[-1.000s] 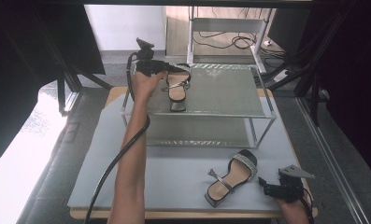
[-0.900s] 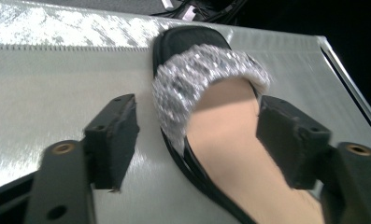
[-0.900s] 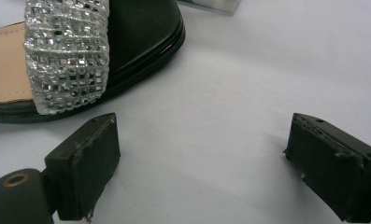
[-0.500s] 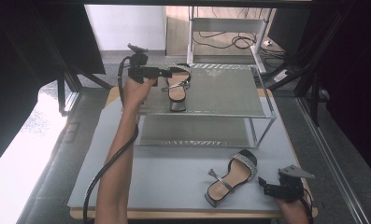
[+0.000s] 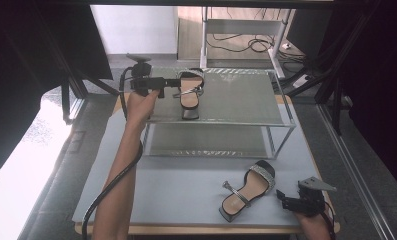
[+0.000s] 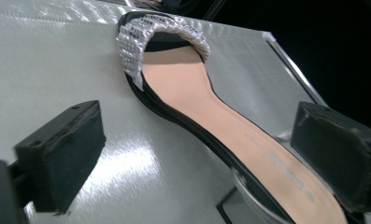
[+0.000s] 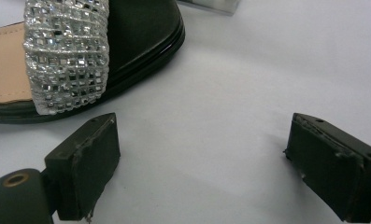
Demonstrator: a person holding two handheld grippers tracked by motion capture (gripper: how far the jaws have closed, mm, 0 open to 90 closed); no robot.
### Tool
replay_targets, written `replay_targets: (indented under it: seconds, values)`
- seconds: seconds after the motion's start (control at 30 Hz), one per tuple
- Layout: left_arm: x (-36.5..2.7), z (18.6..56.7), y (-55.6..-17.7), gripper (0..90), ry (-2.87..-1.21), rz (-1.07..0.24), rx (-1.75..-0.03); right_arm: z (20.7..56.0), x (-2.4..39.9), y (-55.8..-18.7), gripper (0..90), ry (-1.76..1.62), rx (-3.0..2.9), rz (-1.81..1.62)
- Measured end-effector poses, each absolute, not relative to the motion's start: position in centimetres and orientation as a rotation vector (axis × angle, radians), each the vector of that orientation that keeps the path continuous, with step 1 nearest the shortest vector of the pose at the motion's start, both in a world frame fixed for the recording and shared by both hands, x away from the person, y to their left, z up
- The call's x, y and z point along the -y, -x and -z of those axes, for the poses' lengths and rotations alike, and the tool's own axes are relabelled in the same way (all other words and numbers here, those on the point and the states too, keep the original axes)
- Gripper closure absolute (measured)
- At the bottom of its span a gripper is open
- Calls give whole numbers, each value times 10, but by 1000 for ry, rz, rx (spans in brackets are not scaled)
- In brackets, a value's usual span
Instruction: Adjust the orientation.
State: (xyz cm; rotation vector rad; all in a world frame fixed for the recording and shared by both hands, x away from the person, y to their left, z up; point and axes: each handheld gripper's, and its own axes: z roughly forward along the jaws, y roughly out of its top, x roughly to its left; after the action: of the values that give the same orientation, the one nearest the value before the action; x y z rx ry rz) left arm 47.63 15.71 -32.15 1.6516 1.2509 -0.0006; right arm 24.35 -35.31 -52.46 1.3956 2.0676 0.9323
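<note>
Overhead, the high view shows a two-tier metal shoe rack [image 5: 281, 107] standing at the back of a pale grey table mat [image 5: 186, 185]. One black sandal with a glittering toe strap [image 5: 190, 90] lies flat on the rack's top shelf, toe away from the person. The left gripper [image 5: 172, 82] is held level at the shelf's left edge, its tips just beside the sandal's left side. Its jaws have just been opening; they now stand wide and hold nothing. A black cable [image 5: 111, 185] trails from it down along the forearm. The matching second sandal [image 5: 248, 190] lies on the mat in front of the rack, toe pointing up and to the right. The right gripper [image 5: 282, 197] rests near the mat's front right corner, close beside that sandal's toe end.

In the left gripper view, the two black pads [image 6: 64, 151] are spread wide. The shelf sandal [image 6: 197, 100] lies slantwise between them on the ribbed shelf surface [image 6: 43, 65], its heel end passing close to the right-hand pad. Neither pad presses on it.

In the right gripper view, the pads [image 7: 92, 161] again stand apart over bare mat [image 7: 248, 70]. The floor sandal's toe and strap [image 7: 68, 51] sit at upper left, just beyond the left-hand pad. I cannot tell whether that pad touches the sole.
</note>
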Motion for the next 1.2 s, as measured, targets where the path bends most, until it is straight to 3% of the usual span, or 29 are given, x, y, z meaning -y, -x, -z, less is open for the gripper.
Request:
replay_targets:
  seconds: [0.6,1.2]
  values:
    - [-175,317,-441,0,-1597,49,-1180,525,353,-243,97,-1397,-2066,-933]
    - [-160,325,-386,0,-1674,37,-1027,525,353,-243,98,-1397,-2067,-931]
